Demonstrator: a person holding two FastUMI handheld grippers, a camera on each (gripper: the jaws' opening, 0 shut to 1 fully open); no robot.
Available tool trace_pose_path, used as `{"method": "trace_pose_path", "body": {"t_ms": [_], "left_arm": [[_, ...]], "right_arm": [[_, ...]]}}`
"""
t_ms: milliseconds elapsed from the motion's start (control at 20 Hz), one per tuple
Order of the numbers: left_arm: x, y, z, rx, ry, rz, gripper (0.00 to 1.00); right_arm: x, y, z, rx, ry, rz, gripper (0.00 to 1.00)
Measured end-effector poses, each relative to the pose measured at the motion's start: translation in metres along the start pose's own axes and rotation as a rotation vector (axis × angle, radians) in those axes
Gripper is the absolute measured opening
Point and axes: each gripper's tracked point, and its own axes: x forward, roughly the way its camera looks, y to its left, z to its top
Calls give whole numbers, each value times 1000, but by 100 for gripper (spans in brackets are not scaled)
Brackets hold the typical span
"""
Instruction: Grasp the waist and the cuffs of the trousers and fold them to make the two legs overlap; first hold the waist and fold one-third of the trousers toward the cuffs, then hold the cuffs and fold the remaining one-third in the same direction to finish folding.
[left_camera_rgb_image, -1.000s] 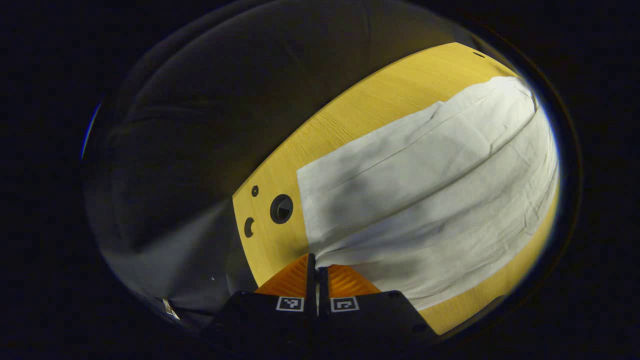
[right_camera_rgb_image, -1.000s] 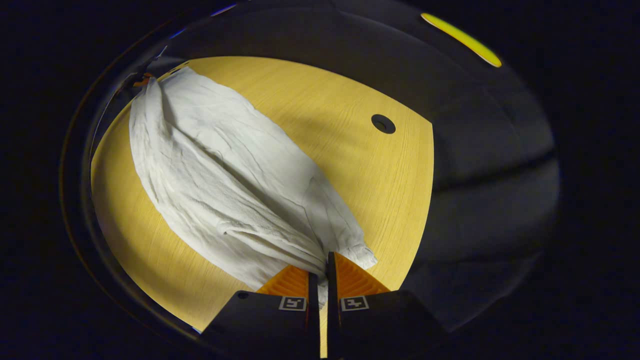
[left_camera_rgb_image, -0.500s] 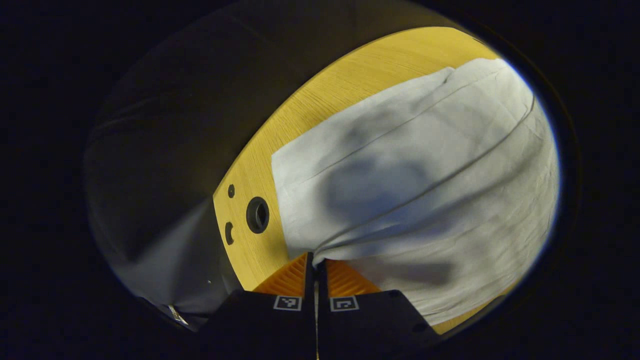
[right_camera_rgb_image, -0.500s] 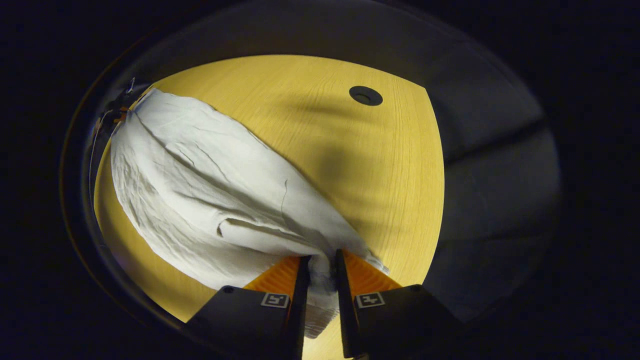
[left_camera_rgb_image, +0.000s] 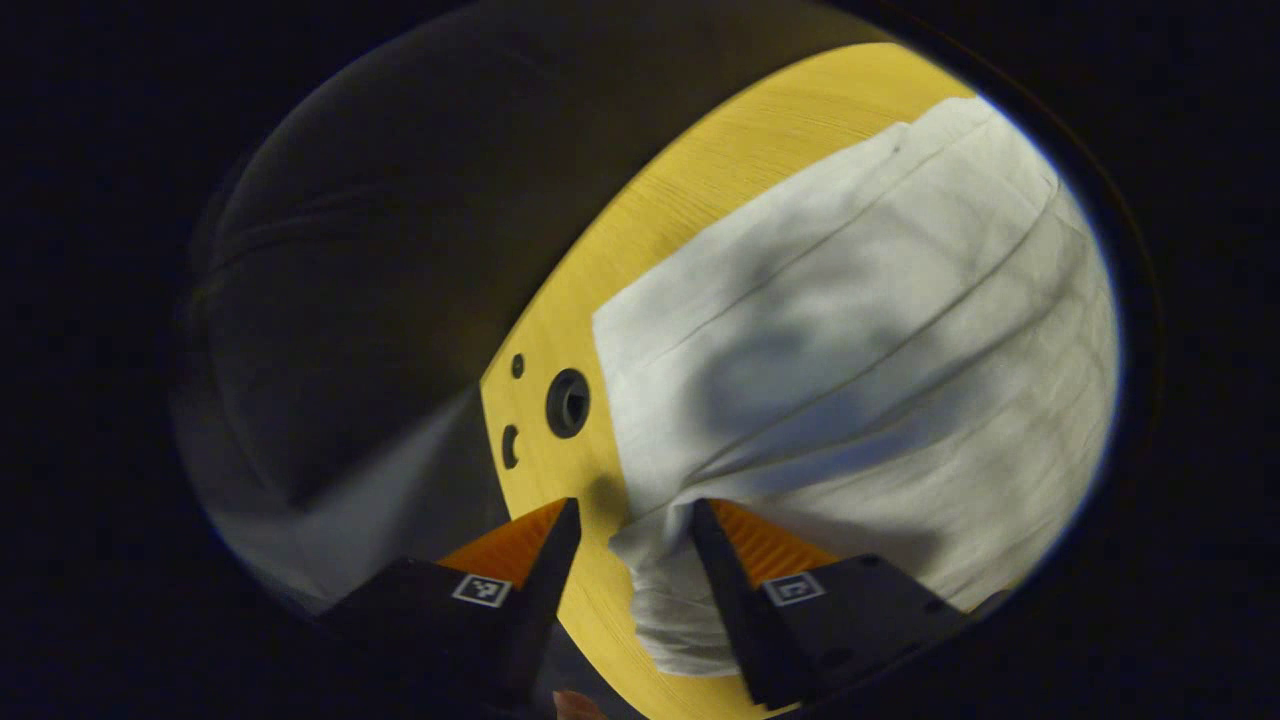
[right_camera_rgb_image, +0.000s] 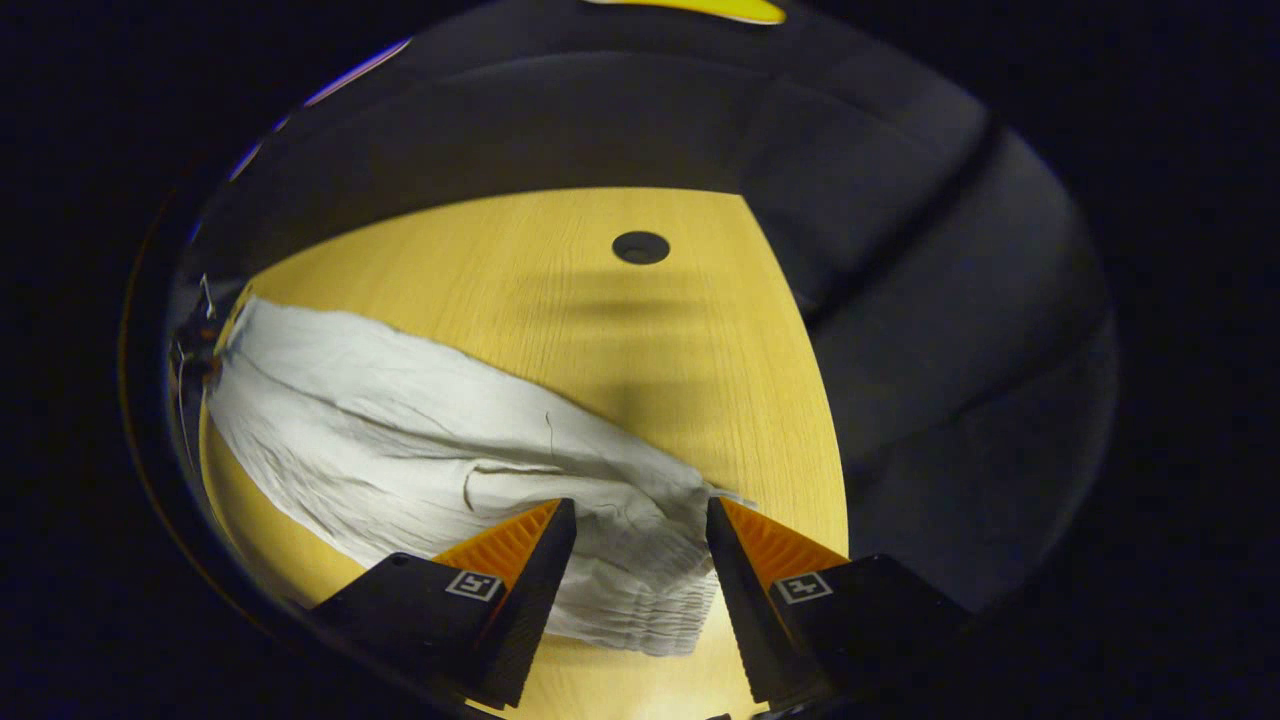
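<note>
White trousers (left_camera_rgb_image: 880, 340) lie flat on the yellow wooden table (left_camera_rgb_image: 700, 170), the two legs lying one over the other. In the left gripper view my left gripper (left_camera_rgb_image: 628, 520) stands open over the cuff end, a corner of cloth (left_camera_rgb_image: 660, 580) lying loose between its fingers. The right gripper view shows the trousers (right_camera_rgb_image: 420, 440) stretching off to the far left, with the elastic waist (right_camera_rgb_image: 640, 590) resting on the table. There my right gripper (right_camera_rgb_image: 640, 520) is open above the waist, touching nothing.
A round cable hole (left_camera_rgb_image: 567, 402) and two smaller holes sit by the table's edge beside the cuffs. Another round hole (right_camera_rgb_image: 641, 247) lies on bare table (right_camera_rgb_image: 640, 340) beyond the waist. Dark cloth surrounds the table on all sides.
Both grippers have opened and let go of the trousers; the right began half a second ago, the left since. The cuff and waist ends now rest on the table.
</note>
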Motion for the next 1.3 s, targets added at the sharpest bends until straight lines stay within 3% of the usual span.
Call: {"method": "trace_pose_path", "body": {"t_ms": [200,400,650,850,1150,1250,1300], "left_arm": [[-23,-7,-31,-180,-11,-74,95],[-69,-16,-43,-314,-50,-145,95],[-112,-32,-55,-491,-78,-233,95],[-121,-50,-66,-628,-53,-295,96],[-124,-80,-81,-897,-1,-413,96],[-126,-86,-82,-989,11,-450,96],[-125,-89,-81,-1036,17,-473,94]], "right_arm": [[-32,-5,-7,365,-166,27,88],[-50,-20,-41,658,-227,-59,88],[-27,3,-71,923,-206,-52,87],[-26,0,-64,1005,-256,-63,85],[-10,-1,-50,1048,-255,-151,85],[-9,-5,-52,1066,-241,-194,82],[-9,-7,-54,1070,-232,-206,75]]}}
